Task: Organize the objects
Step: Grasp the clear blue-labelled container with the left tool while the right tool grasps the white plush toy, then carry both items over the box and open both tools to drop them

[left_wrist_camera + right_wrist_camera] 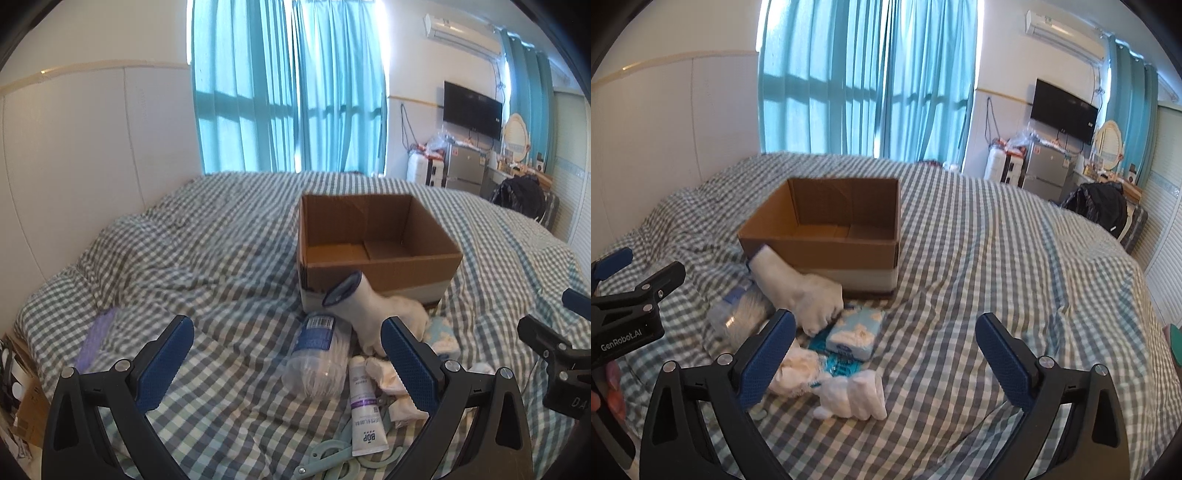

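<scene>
Both claws gape empty; clear jar (317, 360) lies between left claw (286, 354) pads, apparently untouched.

A bed (207, 258) under a grey-and-white checked cover fills the foreground. Behind it, daylight glows through teal curtains (288, 88). On the white right wall hang a black television (472, 109) and an air conditioner (461, 31), above a small silver fridge (465, 168).
</scene>
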The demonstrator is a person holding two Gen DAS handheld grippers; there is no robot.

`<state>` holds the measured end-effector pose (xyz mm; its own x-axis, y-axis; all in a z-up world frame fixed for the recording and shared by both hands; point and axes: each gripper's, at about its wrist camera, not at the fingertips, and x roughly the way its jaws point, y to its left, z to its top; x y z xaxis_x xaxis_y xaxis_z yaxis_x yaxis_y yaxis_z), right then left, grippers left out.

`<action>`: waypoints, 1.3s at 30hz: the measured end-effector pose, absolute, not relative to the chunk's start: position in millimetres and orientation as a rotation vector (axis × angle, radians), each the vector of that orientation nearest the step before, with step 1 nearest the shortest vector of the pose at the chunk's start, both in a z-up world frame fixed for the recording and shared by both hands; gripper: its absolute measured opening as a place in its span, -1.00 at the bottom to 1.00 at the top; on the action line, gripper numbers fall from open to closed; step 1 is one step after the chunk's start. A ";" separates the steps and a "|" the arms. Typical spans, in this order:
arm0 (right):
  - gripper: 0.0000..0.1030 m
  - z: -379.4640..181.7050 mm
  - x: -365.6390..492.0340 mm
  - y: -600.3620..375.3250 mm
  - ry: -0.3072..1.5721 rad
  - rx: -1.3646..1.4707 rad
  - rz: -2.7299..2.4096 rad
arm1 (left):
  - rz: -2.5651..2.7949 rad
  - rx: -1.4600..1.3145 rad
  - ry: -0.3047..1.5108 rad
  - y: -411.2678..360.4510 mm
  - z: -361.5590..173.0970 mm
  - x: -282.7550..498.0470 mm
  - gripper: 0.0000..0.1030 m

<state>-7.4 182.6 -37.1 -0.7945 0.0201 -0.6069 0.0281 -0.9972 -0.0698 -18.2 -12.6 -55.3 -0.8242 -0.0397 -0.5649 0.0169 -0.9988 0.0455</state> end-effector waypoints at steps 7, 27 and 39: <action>0.76 -83.0 -18.7 176.6 0.150 1.197 -2.838 | -2.954 1.053 -0.092 -7.8 -87.7 -32.3 1.00; 0.18 -127.1 -39.5 179.5 0.152 1.328 -2.702 | -2.916 1.286 -0.085 -5.3 -151.6 -99.6 0.91; 0.18 -125.7 -47.9 182.9 0.132 1.323 -2.702 | -2.952 1.417 -0.018 -3.9 -161.7 -100.2 0.23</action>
<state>-47.9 182.9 -125.7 -0.6071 -0.0780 -0.7908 0.1549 -0.9877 -0.0216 -100.2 -3.9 -161.7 -0.6185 0.1151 -0.7774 -0.1243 -0.9911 -0.0478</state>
